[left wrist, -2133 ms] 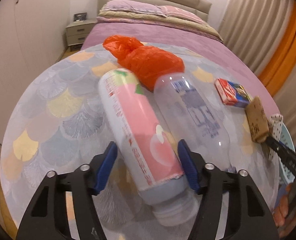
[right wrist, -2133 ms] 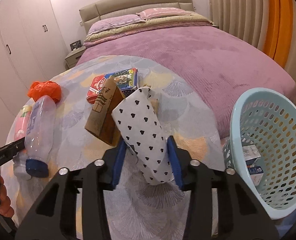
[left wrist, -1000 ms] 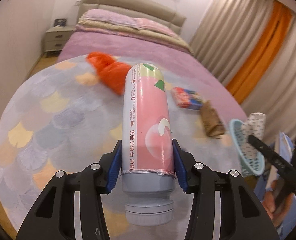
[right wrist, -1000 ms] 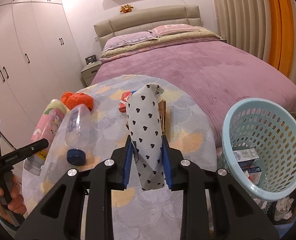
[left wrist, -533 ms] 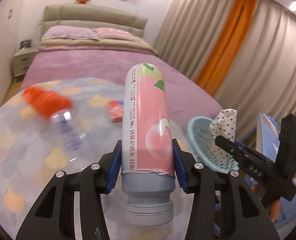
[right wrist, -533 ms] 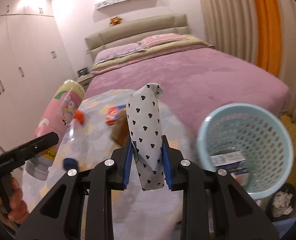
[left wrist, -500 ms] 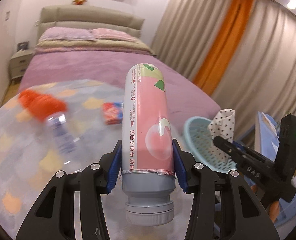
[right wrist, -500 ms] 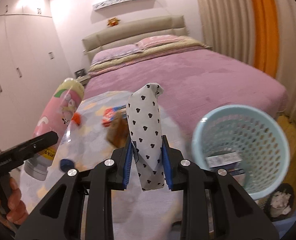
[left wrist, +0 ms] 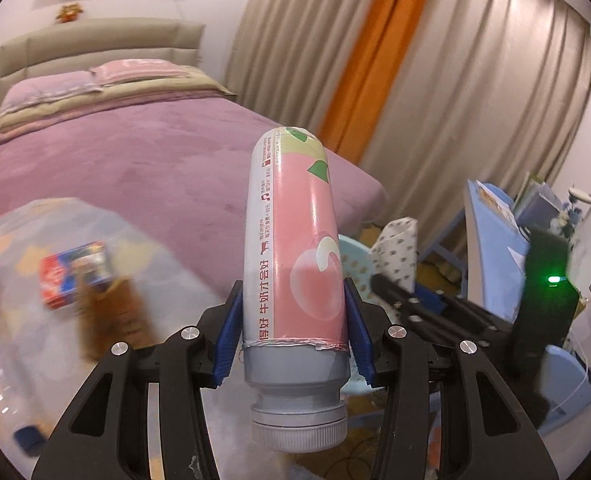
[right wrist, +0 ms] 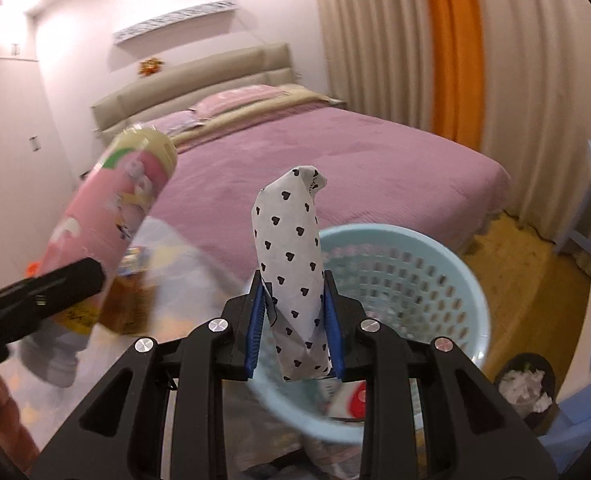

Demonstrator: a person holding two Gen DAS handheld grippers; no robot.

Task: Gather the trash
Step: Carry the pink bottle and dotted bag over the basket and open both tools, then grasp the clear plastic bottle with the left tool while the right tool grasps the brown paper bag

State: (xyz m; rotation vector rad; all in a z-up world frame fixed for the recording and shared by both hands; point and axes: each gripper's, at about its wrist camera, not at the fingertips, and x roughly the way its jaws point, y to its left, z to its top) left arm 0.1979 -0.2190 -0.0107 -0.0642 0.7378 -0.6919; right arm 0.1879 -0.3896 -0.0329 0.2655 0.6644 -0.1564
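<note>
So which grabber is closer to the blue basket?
Right. The right gripper holds the spotted bag directly in front of the blue basket. The left gripper, gripping the pink bottle, is farther off beside it.

The basket (right wrist: 435, 292) stands right of the table (left wrist: 167, 264), with the bed (right wrist: 335, 160) behind both.

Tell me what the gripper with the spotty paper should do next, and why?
Probably carry it a little further forward over the blue basket, then let go. The right gripper is shut on the heart-print wrapper, and the basket's opening lies just beyond it, so a drop there should land inside.
</note>
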